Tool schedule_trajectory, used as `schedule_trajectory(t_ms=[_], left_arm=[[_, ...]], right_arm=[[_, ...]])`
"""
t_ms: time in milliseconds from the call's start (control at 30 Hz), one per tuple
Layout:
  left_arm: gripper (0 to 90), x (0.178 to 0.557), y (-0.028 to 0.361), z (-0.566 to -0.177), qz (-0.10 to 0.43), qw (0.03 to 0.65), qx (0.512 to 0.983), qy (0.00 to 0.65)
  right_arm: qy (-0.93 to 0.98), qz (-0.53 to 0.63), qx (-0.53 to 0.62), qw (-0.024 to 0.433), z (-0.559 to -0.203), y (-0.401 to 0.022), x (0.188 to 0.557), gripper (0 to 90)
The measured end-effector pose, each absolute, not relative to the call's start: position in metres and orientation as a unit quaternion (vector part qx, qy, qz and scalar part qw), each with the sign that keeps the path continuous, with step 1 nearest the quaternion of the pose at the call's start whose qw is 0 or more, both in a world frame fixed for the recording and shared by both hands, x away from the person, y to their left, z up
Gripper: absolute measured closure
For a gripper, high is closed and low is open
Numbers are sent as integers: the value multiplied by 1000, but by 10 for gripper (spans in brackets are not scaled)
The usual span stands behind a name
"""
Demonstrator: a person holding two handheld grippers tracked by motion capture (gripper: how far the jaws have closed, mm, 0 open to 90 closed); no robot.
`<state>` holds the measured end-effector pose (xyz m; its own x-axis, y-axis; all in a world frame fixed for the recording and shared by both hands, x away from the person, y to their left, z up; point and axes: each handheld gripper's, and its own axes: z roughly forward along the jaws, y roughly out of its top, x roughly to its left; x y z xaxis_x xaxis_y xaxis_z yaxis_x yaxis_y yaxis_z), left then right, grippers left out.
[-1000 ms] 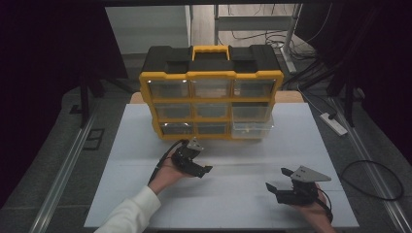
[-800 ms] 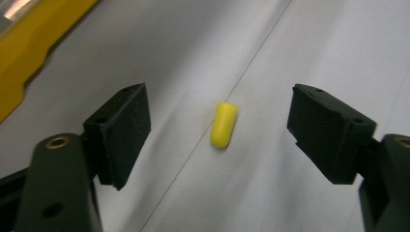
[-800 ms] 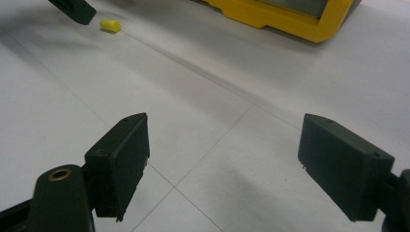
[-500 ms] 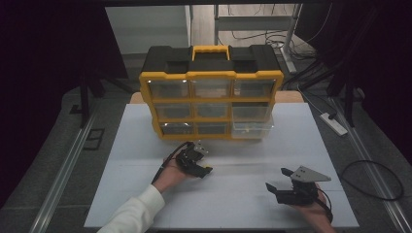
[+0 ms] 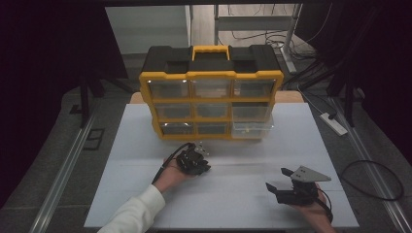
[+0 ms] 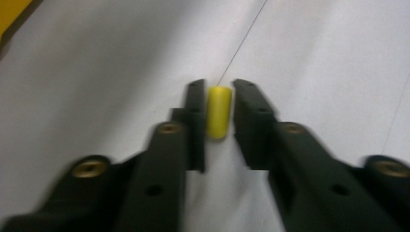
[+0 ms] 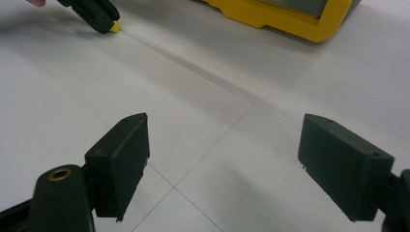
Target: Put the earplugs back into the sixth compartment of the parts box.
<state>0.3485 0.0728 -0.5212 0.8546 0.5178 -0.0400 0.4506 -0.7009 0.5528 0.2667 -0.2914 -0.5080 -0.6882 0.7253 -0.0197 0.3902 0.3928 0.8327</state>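
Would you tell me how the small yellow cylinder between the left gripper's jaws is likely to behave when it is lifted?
The yellow cylinder looks smooth and round, so it may roll on the white table if released. It seems stiff, showing no bending between the left gripper jaws. Being tiny, it is probably light, though it could slip.

Peg (image 6: 218,112) between left tongs (image 6: 217,104), before drawer cabinet (image 5: 211,99).

table: white top (image 5: 291,131), thin seams across it, wooden edge at its far side | floor: grey carpet (image 5: 58,194) | left: metal rail (image 5: 68,170) along the table | right: white power strip (image 5: 334,124), black cable loop (image 5: 374,179) | back: metal shelf frame (image 5: 252,19), loose cables | light: dim, dark sides
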Motion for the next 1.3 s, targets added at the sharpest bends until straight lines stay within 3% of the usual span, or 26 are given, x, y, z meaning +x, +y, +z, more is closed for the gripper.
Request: schedule_trajectory(t_ms=[167, 767, 1300], left_arm=[[798, 347, 75, -517, 72, 294, 916, 263], [797, 335, 104, -457, 91, 461, 830, 302], [797, 345, 93, -387, 106, 542, 785, 282]], right_arm=[[811, 431, 343, 195, -508, -292, 267, 192], [810, 431, 346, 195, -508, -292, 267, 192], [810, 432, 345, 196, -508, -292, 267, 192]])
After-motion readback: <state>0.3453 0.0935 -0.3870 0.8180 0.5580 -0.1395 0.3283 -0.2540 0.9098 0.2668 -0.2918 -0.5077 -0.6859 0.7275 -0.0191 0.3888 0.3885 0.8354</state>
